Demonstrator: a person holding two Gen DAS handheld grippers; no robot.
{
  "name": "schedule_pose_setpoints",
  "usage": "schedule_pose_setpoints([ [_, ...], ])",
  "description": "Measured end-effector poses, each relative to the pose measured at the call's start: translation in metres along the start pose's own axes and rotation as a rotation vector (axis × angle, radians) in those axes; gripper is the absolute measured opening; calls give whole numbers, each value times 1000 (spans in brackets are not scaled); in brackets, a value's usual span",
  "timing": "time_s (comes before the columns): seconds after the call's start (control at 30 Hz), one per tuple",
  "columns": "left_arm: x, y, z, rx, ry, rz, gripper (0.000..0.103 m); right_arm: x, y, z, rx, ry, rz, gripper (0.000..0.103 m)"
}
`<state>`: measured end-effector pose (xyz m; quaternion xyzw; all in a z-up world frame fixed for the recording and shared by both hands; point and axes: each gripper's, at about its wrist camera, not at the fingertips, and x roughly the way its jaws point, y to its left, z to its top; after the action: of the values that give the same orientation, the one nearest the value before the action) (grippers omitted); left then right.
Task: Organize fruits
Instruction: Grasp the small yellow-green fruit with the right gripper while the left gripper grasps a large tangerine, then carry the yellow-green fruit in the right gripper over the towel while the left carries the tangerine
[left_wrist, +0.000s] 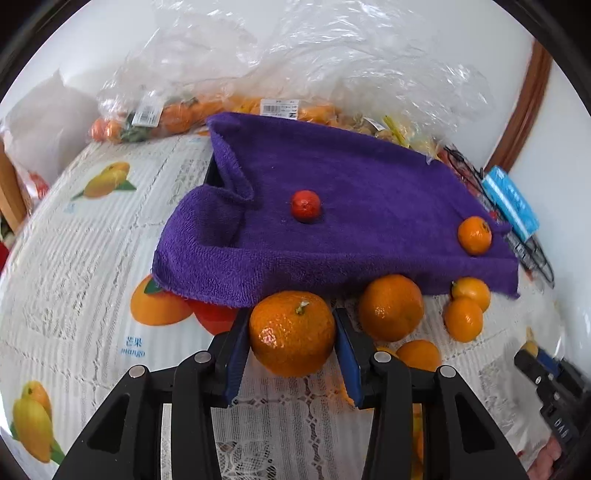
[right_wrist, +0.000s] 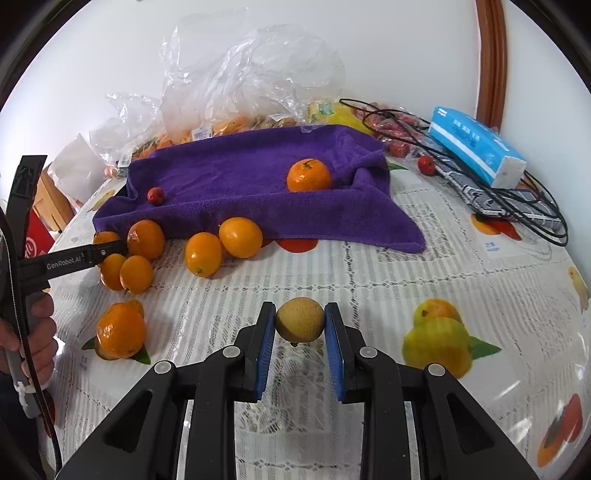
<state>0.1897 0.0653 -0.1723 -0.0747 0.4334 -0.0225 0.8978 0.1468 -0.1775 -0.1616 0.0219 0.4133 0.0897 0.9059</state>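
Note:
My left gripper (left_wrist: 292, 332) is shut on a mandarin orange (left_wrist: 291, 332) just in front of the purple towel (left_wrist: 332, 206). A small red fruit (left_wrist: 306, 206) and a small orange (left_wrist: 474, 235) lie on the towel. My right gripper (right_wrist: 300, 320) is shut on a small tan-yellow round fruit (right_wrist: 300, 320) above the tablecloth. In the right wrist view the towel (right_wrist: 251, 184) holds an orange (right_wrist: 308, 175) and the red fruit (right_wrist: 155, 195). Several loose oranges (right_wrist: 240, 236) lie along its front edge. The left gripper (right_wrist: 99, 254) reaches among them.
Clear plastic bags of fruit (right_wrist: 229, 92) stand behind the towel. A blue tissue pack (right_wrist: 476, 151), black cables (right_wrist: 517, 206) and a small red fruit (right_wrist: 426, 164) lie at the right. More oranges (left_wrist: 391, 306) sit right of the left gripper. The tablecloth (right_wrist: 369, 280) has printed fruit pictures.

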Motion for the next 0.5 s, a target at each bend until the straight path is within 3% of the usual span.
schedule_pose_setpoints([
  [0.27, -14, 12, -1, -41, -22, -9, 40, 5, 1, 5, 7, -6, 3, 27],
  [0.5, -41, 15, 6, -48, -93, -25, 40, -6, 2, 25, -8, -62, -5, 27],
])
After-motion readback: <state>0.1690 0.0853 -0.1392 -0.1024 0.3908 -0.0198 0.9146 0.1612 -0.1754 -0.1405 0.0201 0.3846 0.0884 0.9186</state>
